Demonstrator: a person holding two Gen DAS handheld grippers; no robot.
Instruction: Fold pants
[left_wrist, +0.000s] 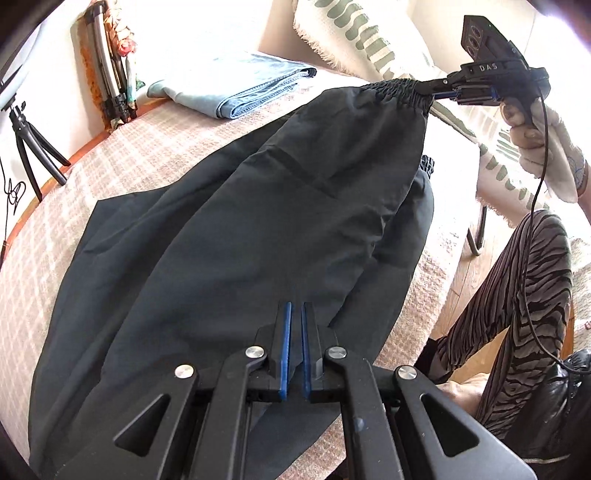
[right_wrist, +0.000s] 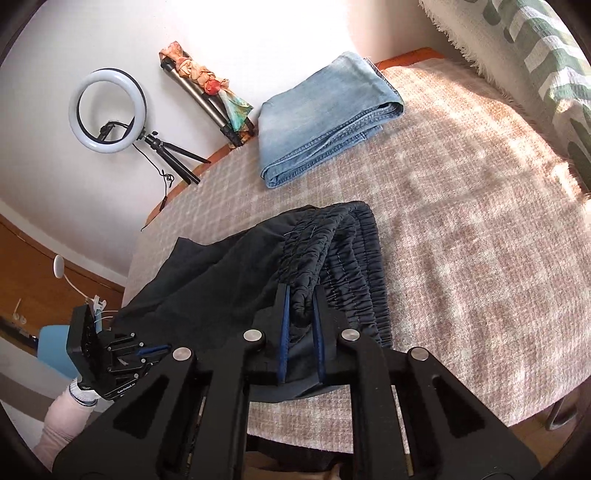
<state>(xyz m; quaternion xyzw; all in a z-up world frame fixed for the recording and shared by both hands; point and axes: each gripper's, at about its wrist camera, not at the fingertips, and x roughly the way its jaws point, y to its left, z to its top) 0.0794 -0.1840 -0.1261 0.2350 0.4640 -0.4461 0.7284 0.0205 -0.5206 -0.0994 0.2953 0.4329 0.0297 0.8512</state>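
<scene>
Pinching dark pants (waistband bunched)

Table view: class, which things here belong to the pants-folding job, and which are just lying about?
Job: dark pants, their elastic waistband, left gripper, right gripper.

Lying about: folded jeans, ring light, patterned throw, folded tripod.

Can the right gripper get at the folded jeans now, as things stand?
Probably not yet: the right gripper is shut on the black pants' waistband. The folded jeans lie beyond on bare tablecloth.
</scene>
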